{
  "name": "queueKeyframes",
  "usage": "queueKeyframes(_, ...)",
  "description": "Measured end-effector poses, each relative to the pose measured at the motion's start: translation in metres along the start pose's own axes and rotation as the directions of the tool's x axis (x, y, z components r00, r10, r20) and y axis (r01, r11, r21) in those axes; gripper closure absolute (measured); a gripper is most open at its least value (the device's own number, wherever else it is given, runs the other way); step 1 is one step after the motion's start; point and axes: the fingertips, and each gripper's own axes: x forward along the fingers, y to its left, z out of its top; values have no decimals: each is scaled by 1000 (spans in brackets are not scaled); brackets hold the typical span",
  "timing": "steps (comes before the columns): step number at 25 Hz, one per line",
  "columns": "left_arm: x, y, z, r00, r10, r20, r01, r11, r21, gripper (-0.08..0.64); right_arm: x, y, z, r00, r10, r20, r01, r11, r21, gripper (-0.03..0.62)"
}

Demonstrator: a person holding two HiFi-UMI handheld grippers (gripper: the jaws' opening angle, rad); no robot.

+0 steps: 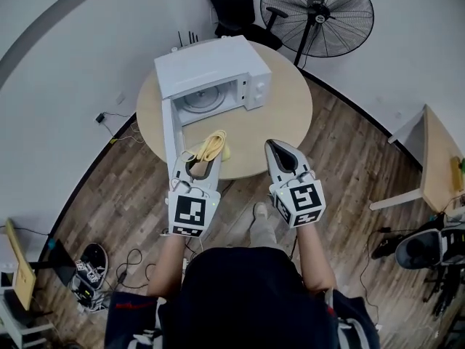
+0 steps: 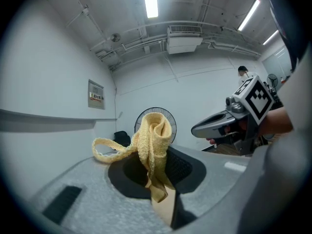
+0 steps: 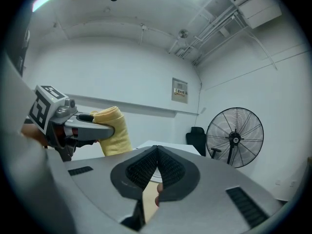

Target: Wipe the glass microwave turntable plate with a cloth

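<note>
The glass turntable plate point(image 1: 203, 99) lies inside the white microwave point(image 1: 218, 64), whose door point(image 1: 170, 133) hangs open toward me on the round wooden table point(image 1: 290, 115). My left gripper point(image 1: 202, 158) point(image 2: 156, 165) is shut on a bunched yellow cloth point(image 1: 213, 145) point(image 2: 155, 140) at the table's near edge, in front of the open door. My right gripper point(image 1: 272, 145) point(image 3: 156, 152) hovers level beside it on the right, its jaws shut with nothing between them. Each gripper view shows the other gripper point(image 2: 195, 129) point(image 3: 105, 128), and the cloth point(image 3: 114, 130) shows in the right gripper view.
A big black floor fan point(image 1: 317, 13) point(image 3: 235, 136) and a black chair point(image 1: 236, 6) stand behind the table. Another wooden table point(image 1: 436, 166) is at the right. Cables and gear lie on the floor at lower left. My shoe point(image 1: 260, 211) is under the near edge.
</note>
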Motion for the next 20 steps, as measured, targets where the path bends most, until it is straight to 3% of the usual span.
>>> queueKeyframes(9, 66, 25, -8, 990, 128, -64, -128, 992, -8, 503, 72, -52, -1, 991, 137, -2, -137, 991, -3, 583)
queueKeyframes(20, 126, 45, -25, 948, 275, -160, -282, 959, -23, 503, 146, -92, -15, 945, 325, -33, -325, 946, 3, 583)
